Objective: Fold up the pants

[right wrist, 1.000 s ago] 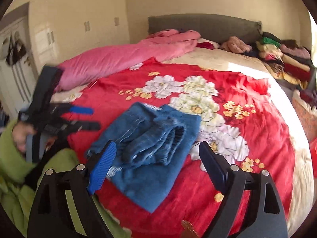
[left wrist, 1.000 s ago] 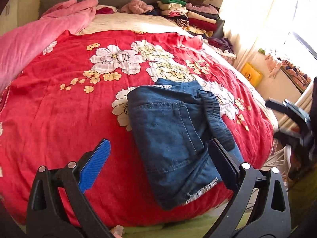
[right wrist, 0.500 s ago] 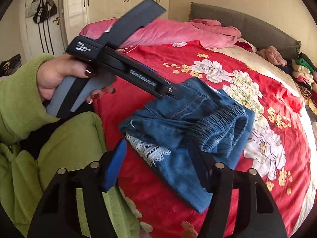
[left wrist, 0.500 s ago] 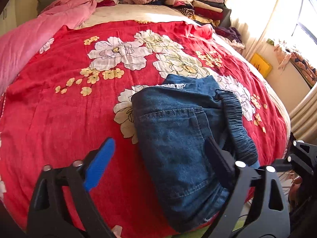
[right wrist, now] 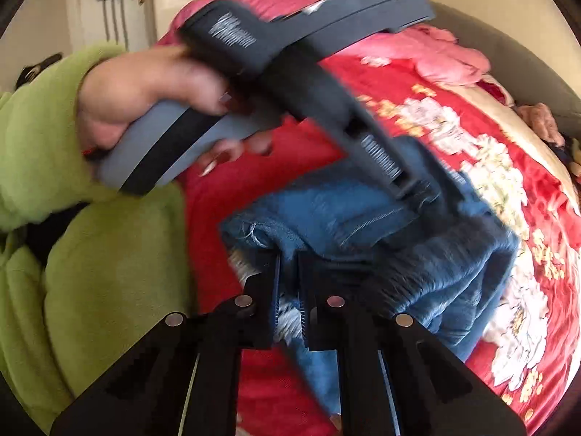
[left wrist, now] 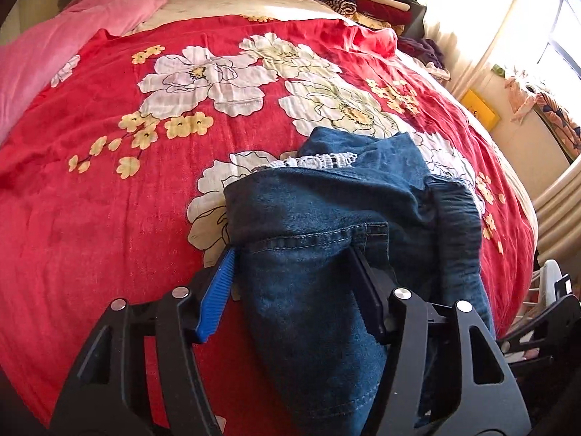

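Left wrist view: pants (left wrist: pixel 319 239), blue denim, folded into a thick bundle near the foot edge of the bed (left wrist: pixel 90 218), on the red floral cover; lace hem showing at the far fold, elastic waistband to the right. Left tool (left wrist: pixel 294 283) spread wide, straddling the near part of the bundle, blue pad at its left edge, black pad pressed into the cloth near the pocket seam; nothing clamped yet. Best done by gathering all layers between the pads before closing, so no inner layer slips. Right wrist view: right tool (right wrist: pixel 288 290) drawn narrow, only a slim gap left, apparently pinching the frayed hem edge of the pants (right wrist: pixel 363 218); blurred, full grip not certain. Left hand (right wrist: pixel 138 101) in green sleeve gripping the other tool's handle, above the denim. Best lifted evenly, both sides together.
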